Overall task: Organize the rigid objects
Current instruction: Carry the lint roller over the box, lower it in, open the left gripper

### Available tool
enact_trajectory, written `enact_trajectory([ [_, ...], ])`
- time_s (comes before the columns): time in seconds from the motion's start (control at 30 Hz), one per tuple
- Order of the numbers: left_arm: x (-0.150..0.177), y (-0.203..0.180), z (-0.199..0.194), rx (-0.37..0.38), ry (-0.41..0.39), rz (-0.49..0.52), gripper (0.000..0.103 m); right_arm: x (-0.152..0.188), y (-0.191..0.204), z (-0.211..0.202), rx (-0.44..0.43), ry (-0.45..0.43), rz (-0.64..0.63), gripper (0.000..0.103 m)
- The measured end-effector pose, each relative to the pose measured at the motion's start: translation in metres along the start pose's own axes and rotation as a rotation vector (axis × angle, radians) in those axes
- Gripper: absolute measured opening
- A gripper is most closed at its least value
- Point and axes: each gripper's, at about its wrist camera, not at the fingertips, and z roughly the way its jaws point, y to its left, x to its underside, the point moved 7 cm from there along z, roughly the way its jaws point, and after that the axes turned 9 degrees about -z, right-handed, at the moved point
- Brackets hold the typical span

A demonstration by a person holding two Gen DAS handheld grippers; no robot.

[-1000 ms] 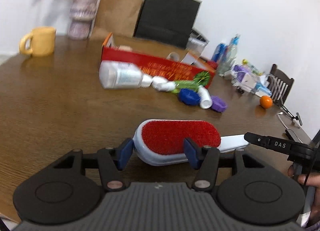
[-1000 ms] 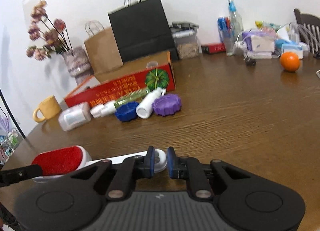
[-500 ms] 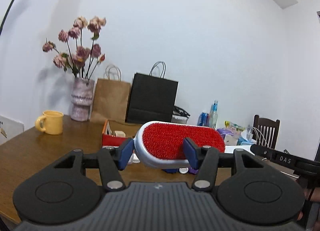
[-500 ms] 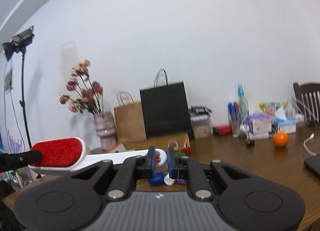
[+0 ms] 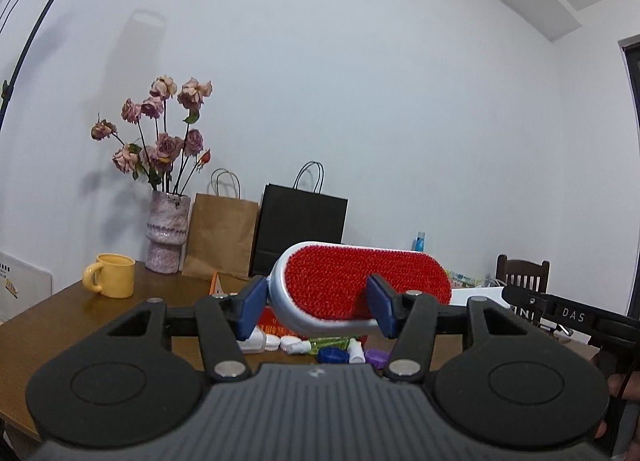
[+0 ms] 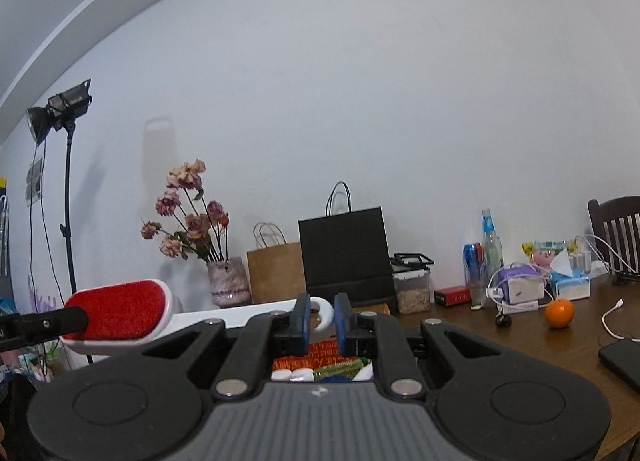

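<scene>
A lint brush with a red bristle pad [image 5: 340,281] and a white handle [image 6: 240,313] hangs in the air above the wooden table [image 5: 60,321]. My left gripper [image 5: 316,307] is shut on the brush's red head. The right gripper [image 6: 321,317] is shut on the hooked end of the handle. Below, against a red box [image 5: 272,321], lie a white bottle [image 5: 256,341], a green bottle [image 6: 340,371], a blue cap [image 5: 332,355] and a purple cap [image 5: 376,357].
A yellow mug [image 5: 112,275], a vase of dried flowers [image 5: 168,237], a brown paper bag [image 5: 224,237] and a black bag [image 5: 300,229] stand at the back. To the right are an orange [image 6: 559,313], a phone [image 6: 622,357], bottles, cables and a chair [image 5: 520,273].
Both grippers have lifted the lint brush off the table together. The views have swung from looking down at the tabletop to looking level at the wall.
</scene>
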Motion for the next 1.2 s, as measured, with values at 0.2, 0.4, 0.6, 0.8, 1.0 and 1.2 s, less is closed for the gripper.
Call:
enact_trajectory([
  [0.2, 0.001, 0.004, 0.015, 0.003, -0.001, -0.001, 0.055, 0.000, -0.002, 0.016, 0.006, 0.002, 0.002, 0.013],
  [0.4, -0.001, 0.022, 0.061, -0.001, 0.004, -0.026, 0.055, 0.001, -0.009, 0.063, -0.007, 0.025, 0.009, 0.013],
  [0.6, -0.012, 0.033, 0.132, 0.002, 0.008, 0.010, 0.056, -0.008, -0.028, 0.136, -0.007, 0.022, 0.026, 0.013],
  [0.8, -0.029, 0.044, 0.217, -0.008, 0.031, 0.024, 0.056, -0.011, -0.039, 0.226, 0.013, 0.052, -0.013, 0.013],
  [1.0, -0.031, 0.070, 0.304, -0.037, 0.103, 0.022, 0.055, 0.004, -0.057, 0.321, -0.015, 0.167, 0.056, 0.013],
  [1.2, -0.001, 0.112, 0.385, -0.098, 0.323, -0.065, 0.055, 0.050, -0.073, 0.399, -0.028, 0.391, 0.145, 0.013],
])
